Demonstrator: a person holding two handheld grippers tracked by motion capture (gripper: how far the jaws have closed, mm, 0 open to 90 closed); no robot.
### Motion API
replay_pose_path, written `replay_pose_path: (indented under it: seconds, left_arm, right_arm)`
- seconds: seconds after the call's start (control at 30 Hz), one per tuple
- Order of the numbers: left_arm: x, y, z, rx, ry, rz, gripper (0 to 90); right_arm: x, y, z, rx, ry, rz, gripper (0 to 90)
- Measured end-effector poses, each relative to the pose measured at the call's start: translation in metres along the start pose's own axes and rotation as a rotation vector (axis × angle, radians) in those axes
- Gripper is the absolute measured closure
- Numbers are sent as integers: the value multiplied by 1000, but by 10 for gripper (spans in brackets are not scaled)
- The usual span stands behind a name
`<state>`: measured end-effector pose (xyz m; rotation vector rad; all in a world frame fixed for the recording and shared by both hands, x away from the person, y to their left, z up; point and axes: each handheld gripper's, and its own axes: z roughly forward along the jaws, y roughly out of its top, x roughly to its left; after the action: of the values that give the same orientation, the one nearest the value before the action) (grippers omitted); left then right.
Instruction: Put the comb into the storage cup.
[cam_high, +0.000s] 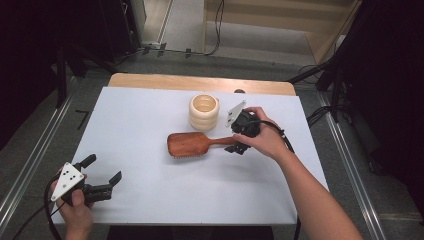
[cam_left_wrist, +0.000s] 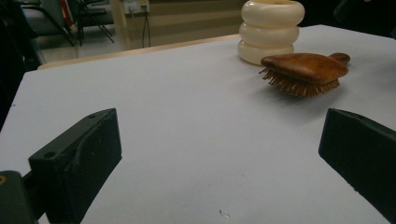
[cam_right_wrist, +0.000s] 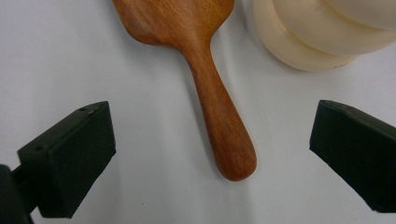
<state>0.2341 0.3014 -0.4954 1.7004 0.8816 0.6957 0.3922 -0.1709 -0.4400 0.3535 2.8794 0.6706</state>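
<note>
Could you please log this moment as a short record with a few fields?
Surface: white table
Hairbrush: wooden, bristles down, handle toward right gripper
Holder: cream, ribbed, upright, just behind the hairbrush
Right gripper: open, jaws either side of the handle, not closed on it
Left gripper: open, near front left corner, holding nothing
</note>
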Motion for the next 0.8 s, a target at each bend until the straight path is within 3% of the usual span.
replay_pose_path:
  seconds: [0.13,0.2,0.5,0.53,0.8]
  left_arm:
    - [-1,0,0,6,-4,5,0]
    - [-1,0,0,6,-5,6,0]
    - [-1,0,1,9,-6,10,0]
    - [-1,0,1,8,-6,10,0]
    - [-1,0,1,7,-9,9,0]
  right_arm:
    - [0,3,5,26,4,-7,0]
    - [0,5,7,22,-9,-18,140]
    - [-2,14,18,58,8,-53,133]
    - [-3,17,21,77,32,-48,184]
    - [-2,28,36,118,51,-75,336]
